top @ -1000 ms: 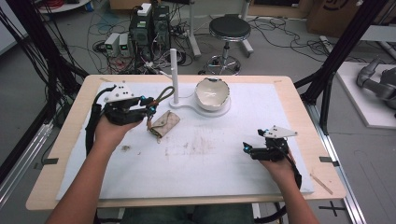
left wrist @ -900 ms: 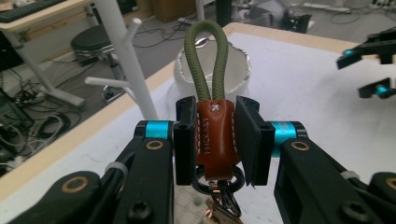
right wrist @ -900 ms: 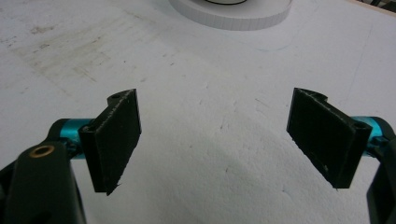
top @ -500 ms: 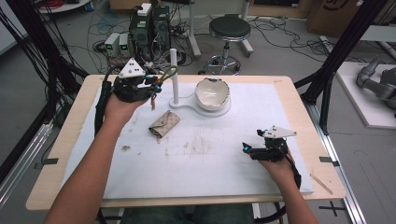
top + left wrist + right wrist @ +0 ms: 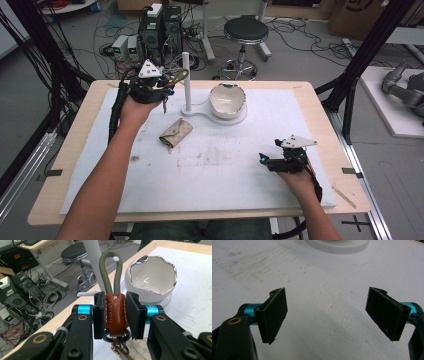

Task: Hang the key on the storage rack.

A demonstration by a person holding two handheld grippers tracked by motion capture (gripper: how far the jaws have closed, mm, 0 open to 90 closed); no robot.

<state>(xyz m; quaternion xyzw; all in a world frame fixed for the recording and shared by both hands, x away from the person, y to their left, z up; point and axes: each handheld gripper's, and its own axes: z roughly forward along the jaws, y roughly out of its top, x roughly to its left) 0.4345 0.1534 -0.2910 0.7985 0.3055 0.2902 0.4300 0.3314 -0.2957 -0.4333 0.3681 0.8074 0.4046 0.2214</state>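
Note:
My left gripper (image 5: 115,315) is shut on the brown leather tab of a key fob (image 5: 114,312); its green cord loop (image 5: 110,270) stands up from the jaws and keys hang below. In the left gripper view the loop is close to the small peg (image 5: 115,258) on the white post (image 5: 93,262). In the high view the left gripper (image 5: 167,89) is held up just left of the post (image 5: 186,80). My right gripper (image 5: 265,160) rests on the mat at the right, open, with nothing between its fingers (image 5: 274,315).
A white bowl (image 5: 227,100) with a wavy silver rim sits on the post's white base. A beige patterned pouch (image 5: 176,132) lies on the white mat (image 5: 225,190) left of centre. Black frame bars stand at both table sides.
My left hand has carried the key fob from beside the pouch up and away toward the post. The right gripper has not moved.

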